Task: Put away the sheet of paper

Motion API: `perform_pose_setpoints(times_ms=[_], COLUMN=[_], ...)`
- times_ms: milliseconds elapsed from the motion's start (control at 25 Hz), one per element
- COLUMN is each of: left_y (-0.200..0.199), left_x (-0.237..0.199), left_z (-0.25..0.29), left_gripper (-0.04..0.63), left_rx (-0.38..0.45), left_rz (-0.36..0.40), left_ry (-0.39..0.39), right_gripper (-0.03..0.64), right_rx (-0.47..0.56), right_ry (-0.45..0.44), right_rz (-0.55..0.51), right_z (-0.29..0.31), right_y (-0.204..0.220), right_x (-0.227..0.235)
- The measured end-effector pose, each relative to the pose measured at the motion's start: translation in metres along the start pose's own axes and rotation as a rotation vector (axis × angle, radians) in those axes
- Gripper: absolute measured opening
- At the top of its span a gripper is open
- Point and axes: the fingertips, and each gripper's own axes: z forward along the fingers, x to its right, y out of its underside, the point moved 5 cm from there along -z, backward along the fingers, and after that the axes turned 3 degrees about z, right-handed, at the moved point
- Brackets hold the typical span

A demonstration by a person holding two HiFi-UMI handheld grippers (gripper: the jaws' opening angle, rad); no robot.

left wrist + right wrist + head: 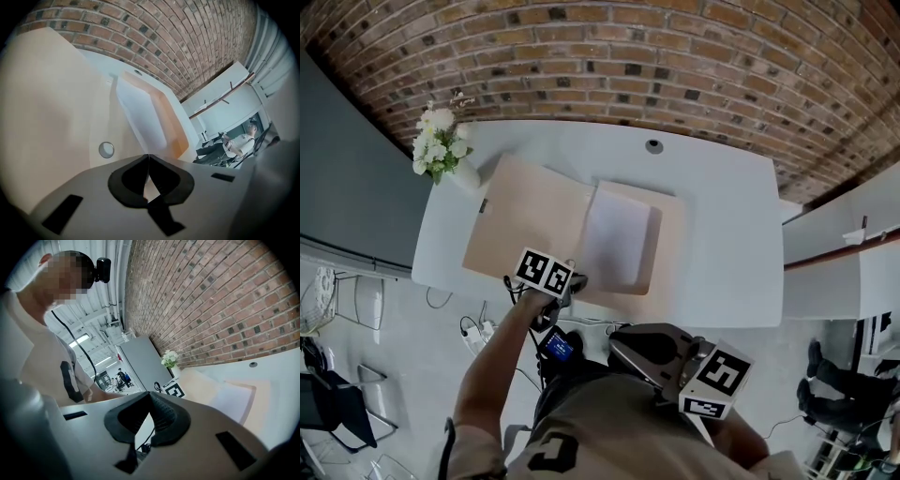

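One folder [525, 220] lies opened flat on the white table [722, 216] in front of you. It is tan, matte card, with two rectangular leaves joined at a centre fold. The sheet of paper [614, 239] sits in the 3 o'clock leaf, white, smooth and rectangular, inside a raised tan border that frames it on its far and right sides. The 9 o'clock leaf holds nothing but a small round metal snap [106, 149].

Your left gripper [148, 155] is at the folder's 6 o'clock edge, close to the centre fold, angled down, its dark ribbed pads pressed together. You cannot tell from either view whether the card edge is nipped between them.

Your right gripper [149, 393] hangs off the table at 5 o'clock, near your body, jaws pressed together with nothing between them.

At 10 o'clock on the table stands a white vase of pale flowers [439, 145], just beside the folder's corner. At 12 o'clock is a round grommet hole [653, 146], with a rough red brick wall [628, 56] beyond.
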Motion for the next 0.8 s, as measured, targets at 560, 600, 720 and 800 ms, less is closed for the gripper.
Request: perform_pose_setpoints(times_ms=[560, 600, 720, 800], left_y=[-0.011, -0.011, -0.013, -0.013], left_x=[0.003, 0.004, 0.009, 0.013], left_z=[0.014, 0.015, 0.017, 0.02], left_gripper=[0.015, 0.015, 0.015, 0.017], left_rx=[-0.031, -0.036, -0.06, -0.091], left_rz=[0.013, 0.017, 0.043, 0.074], left_ry=[-0.007, -0.008, -0.006, 0.0], right_gripper=[0.021, 0.021, 0.021, 0.021], right_rx=[0.015, 0.018, 0.021, 0.023], right_ry=[0.005, 0.003, -0.008, -0.017], right_rz=[0.027, 0.029, 0.036, 0.037], right_z=[-0.005, -0.006, -0.01, -0.012], right_y=[0.0, 0.0, -0.001, -0.001], right_x=[0.012, 0.014, 0.018, 0.02])
